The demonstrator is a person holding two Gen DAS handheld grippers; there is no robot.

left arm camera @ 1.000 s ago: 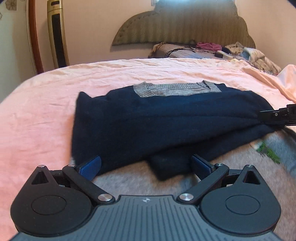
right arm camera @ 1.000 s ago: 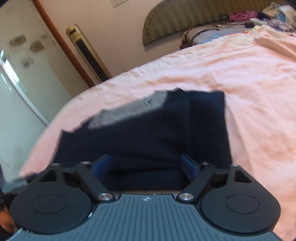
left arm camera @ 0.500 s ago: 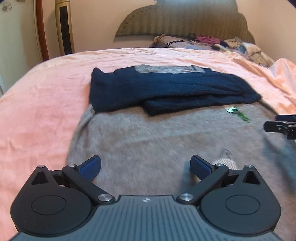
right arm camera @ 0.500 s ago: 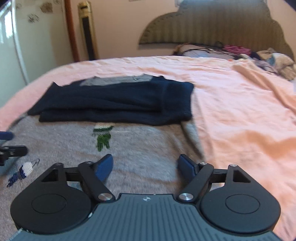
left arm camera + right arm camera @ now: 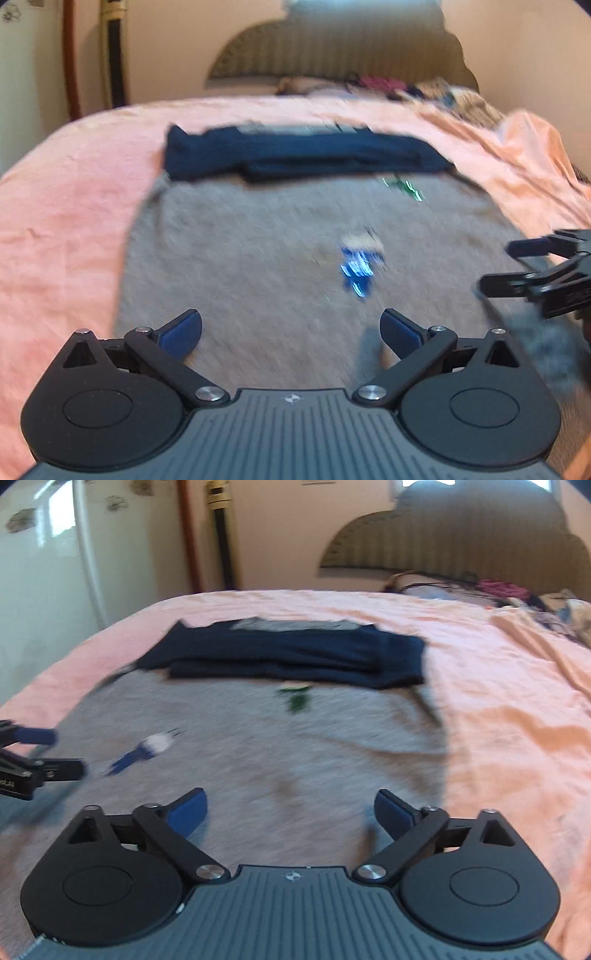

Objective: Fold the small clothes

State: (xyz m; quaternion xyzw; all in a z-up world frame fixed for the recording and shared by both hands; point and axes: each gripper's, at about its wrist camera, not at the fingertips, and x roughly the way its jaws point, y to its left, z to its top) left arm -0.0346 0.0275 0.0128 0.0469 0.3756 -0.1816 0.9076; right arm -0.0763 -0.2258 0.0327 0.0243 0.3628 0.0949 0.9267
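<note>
Across the middle of both views lies a grey sweater (image 5: pixel 258 258), spread flat on a bed with a pink sheet (image 5: pixel 66 229). Its navy sleeves (image 5: pixel 295 155) are folded across the upper part of the grey body, forming a dark band just below the centre top of each frame, with a strip of grey collar showing behind it. Small knitted figures mark the grey front: a blue one (image 5: pixel 356 269) near the centre right of the left view and a green one (image 5: pixel 295 698) just under the navy band in the right view. Both are blurred.

At the bottom of the left view, the left hand-held gripper (image 5: pixel 291 328) stands wide open over the near part of the sweater, with nothing between its blue pads (image 5: pixel 181 332). At the bottom of the right view, the right hand-held gripper (image 5: pixel 291 808) is opening, its jaws already far apart above the grey cloth and gripping nothing. Each gripper also shows at the other view's edge, spread and empty.

A padded headboard (image 5: pixel 461 542) fills the upper right, with loose clothes (image 5: pixel 498 587) piled below it.
</note>
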